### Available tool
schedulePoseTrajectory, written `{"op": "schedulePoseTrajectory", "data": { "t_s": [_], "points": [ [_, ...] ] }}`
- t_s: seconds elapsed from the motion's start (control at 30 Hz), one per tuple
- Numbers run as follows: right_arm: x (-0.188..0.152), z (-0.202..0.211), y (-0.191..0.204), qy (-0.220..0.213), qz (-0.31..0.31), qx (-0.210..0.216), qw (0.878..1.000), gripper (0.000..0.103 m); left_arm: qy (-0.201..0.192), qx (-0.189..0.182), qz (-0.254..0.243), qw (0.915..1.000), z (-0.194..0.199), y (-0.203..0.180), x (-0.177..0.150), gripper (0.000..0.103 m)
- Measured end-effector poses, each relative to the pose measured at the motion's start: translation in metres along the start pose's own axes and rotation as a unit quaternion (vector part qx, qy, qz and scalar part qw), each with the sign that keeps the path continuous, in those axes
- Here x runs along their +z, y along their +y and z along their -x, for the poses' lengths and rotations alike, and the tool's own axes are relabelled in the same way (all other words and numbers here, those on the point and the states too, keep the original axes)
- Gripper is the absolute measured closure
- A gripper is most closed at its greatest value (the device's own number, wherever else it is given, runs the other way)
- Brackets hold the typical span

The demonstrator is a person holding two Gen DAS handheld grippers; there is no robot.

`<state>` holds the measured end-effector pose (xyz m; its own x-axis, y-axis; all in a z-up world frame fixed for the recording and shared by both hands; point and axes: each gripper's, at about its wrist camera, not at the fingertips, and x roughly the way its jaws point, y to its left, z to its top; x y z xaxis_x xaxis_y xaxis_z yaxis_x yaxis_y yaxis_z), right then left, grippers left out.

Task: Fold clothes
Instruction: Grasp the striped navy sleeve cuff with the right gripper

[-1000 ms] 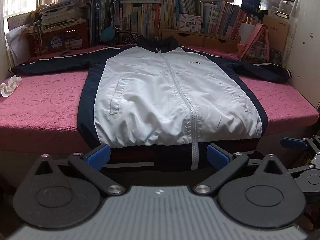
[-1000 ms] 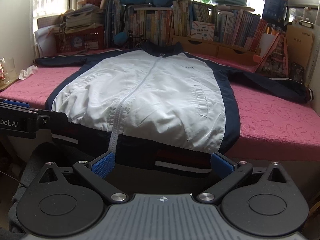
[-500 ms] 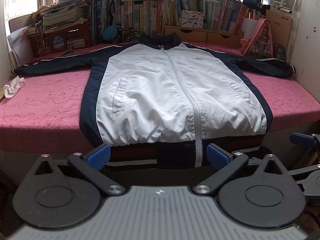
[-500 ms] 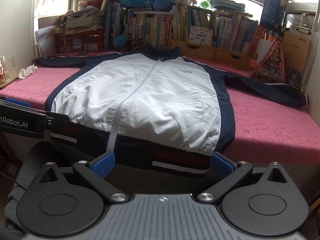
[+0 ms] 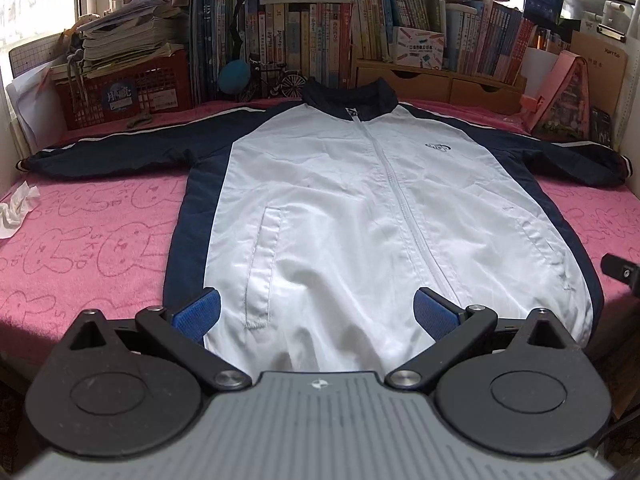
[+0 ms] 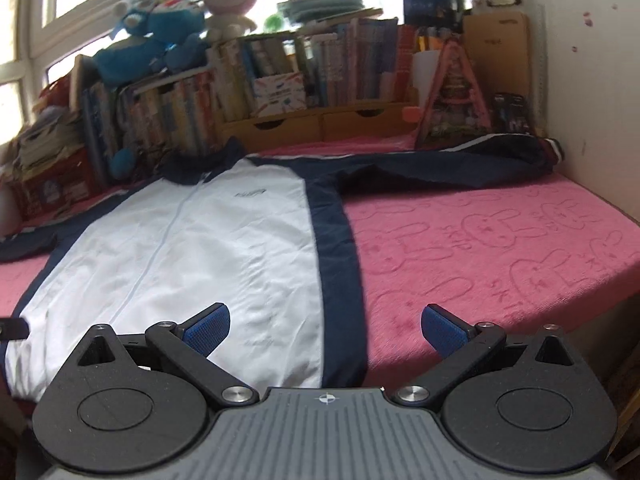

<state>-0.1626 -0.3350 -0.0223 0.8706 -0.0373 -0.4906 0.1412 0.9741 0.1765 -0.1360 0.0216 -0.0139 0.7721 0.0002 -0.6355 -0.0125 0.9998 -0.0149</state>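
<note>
A white jacket (image 5: 340,216) with navy sides and sleeves lies flat and zipped on a pink bed cover (image 5: 88,248), its sleeves spread out to both sides. My left gripper (image 5: 316,312) hovers open above the jacket's lower front, left of the zip, with nothing between its blue pads. In the right wrist view the jacket (image 6: 208,248) lies to the left, and its navy sleeve (image 6: 452,164) runs to the far right wall. My right gripper (image 6: 326,330) stands open over the jacket's navy side panel near the hem, holding nothing.
Shelves of books (image 5: 360,40), a red crate (image 5: 124,92) and wooden drawers (image 6: 312,124) line the back of the bed. A crumpled white tissue (image 5: 18,208) lies at the left edge. A wall (image 6: 592,80) bounds the bed on the right. Bare pink cover (image 6: 500,248) lies right of the jacket.
Both grippers have risen and moved forward from below the bed's front edge to above the jacket's lower part. The right one has also swung to the right. Both stay open.
</note>
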Motion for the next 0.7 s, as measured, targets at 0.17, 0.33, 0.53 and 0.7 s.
{"op": "schedulePoseTrajectory", "data": {
  "t_s": [0.17,0.33,0.53,0.7],
  "points": [
    [0.055,-0.076,-0.07,-0.037,-0.11,-0.079,0.99,0.0,0.003,0.001,0.022,0.9998,-0.056,0.014,0.04,0.0],
    [0.1,-0.151,-0.138,-0.051,-0.174,-0.135,0.974,0.0,0.011,0.018,0.035,0.9992,-0.096,0.019,0.055,0.0],
    [0.131,-0.227,-0.195,-0.039,-0.204,-0.195,0.959,0.0,0.008,0.028,0.032,0.999,-0.123,0.017,0.057,0.0],
    [0.147,-0.27,-0.225,-0.038,-0.212,-0.231,0.949,0.0,0.005,0.037,0.03,0.9988,-0.145,0.016,0.059,0.0]
  ]
}}
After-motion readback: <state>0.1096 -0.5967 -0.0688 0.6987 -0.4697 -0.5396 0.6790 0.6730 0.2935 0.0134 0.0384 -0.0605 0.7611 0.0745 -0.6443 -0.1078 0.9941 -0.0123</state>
